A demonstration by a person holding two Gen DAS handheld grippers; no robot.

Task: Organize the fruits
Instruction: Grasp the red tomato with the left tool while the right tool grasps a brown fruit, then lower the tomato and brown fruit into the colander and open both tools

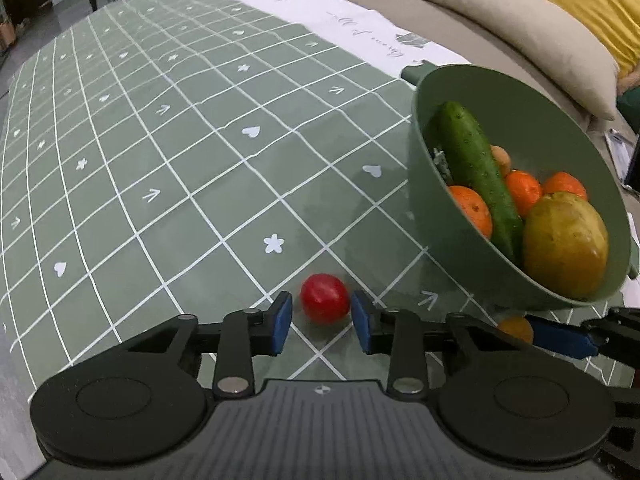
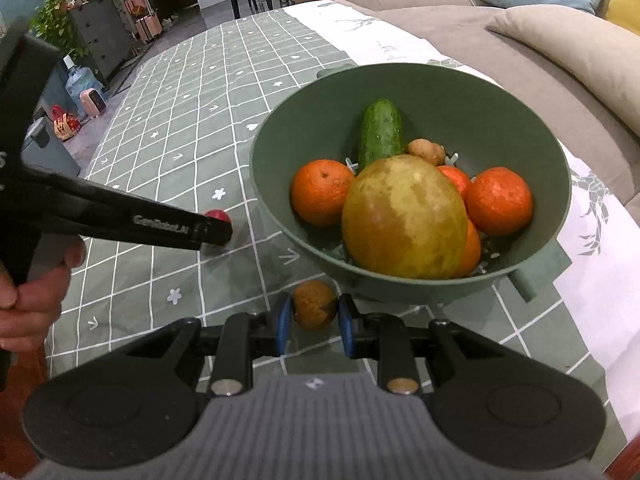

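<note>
You're bracketing the red tomato with the left gripper. The jaws are sitting open, one blue pad on each side and a thin gap at both, so nothing is being gripped yet. The tomato is resting on the green checked tablecloth, just left of the green bowl.

Your right gripper is straddling a small brownish-orange fruit, which is sitting on the cloth right against the near wall of the bowl. The pads are looking very close to it on both sides; I can't tell whether they're actually clamping or just framing it. The left-wrist view is only catching a sliver of that fruit behind the bowl, so no help there.

Progress, as I'm reading it: mostly done. The bowl is already holding a cucumber, a large yellow-green mango, several oranges and a small knobbly tan piece at the back. Only the two loose fruits are showing outside it.

Remaining: you're needing to close on each, lift over the rim, and drop in. The bowl is getting full at the near side, so space is looking better toward the back and left.
</note>
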